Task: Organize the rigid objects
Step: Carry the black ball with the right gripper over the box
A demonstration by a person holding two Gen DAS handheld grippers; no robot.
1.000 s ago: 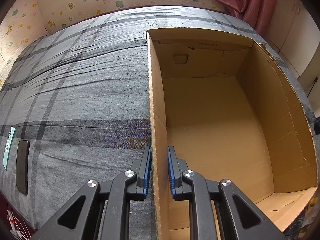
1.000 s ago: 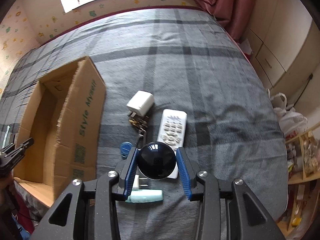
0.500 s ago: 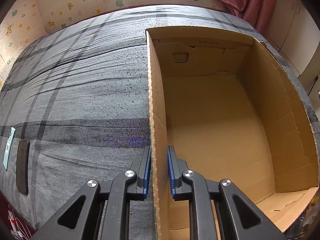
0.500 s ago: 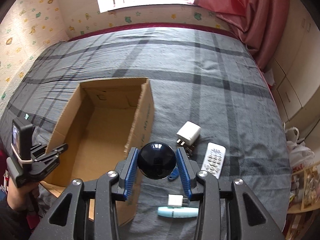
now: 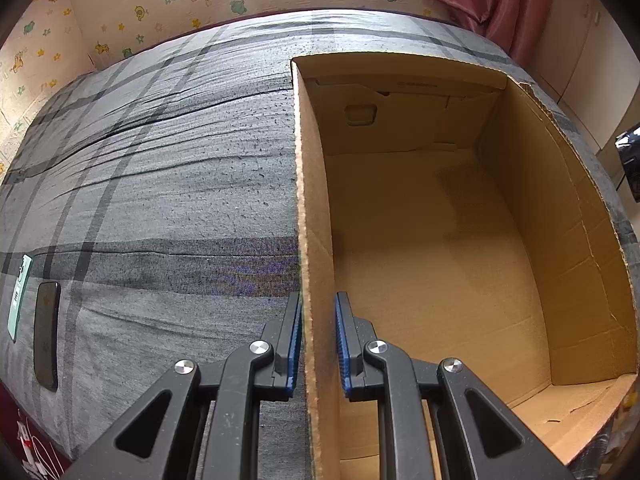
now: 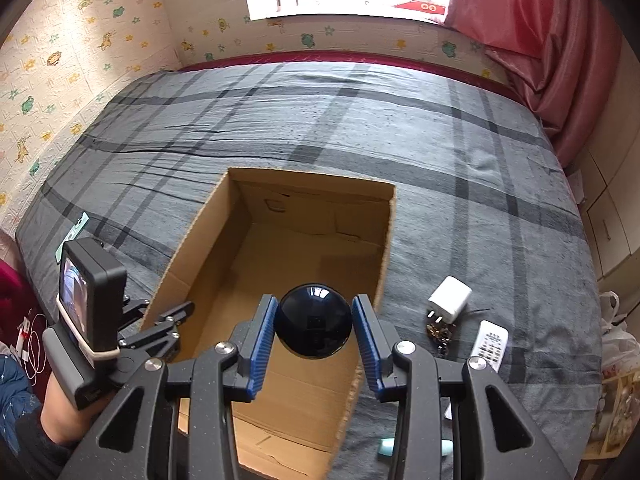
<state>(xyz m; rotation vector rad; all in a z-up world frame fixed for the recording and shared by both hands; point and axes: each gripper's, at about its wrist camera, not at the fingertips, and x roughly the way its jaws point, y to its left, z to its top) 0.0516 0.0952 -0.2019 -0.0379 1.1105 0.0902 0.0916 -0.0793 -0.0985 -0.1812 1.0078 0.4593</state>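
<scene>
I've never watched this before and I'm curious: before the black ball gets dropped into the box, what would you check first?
1. Black ball clamped in right gripper: ok.
2. Ball above the cardboard box opening: ok.
3. Box floor bare where it would land: ok.
4. Left gripper shut on the box's side wall, steadying it: ok.
5. Box sits flat on the bed: cannot tell.
6. White charger and remote outside the box, clear of the drop: ok.
</scene>
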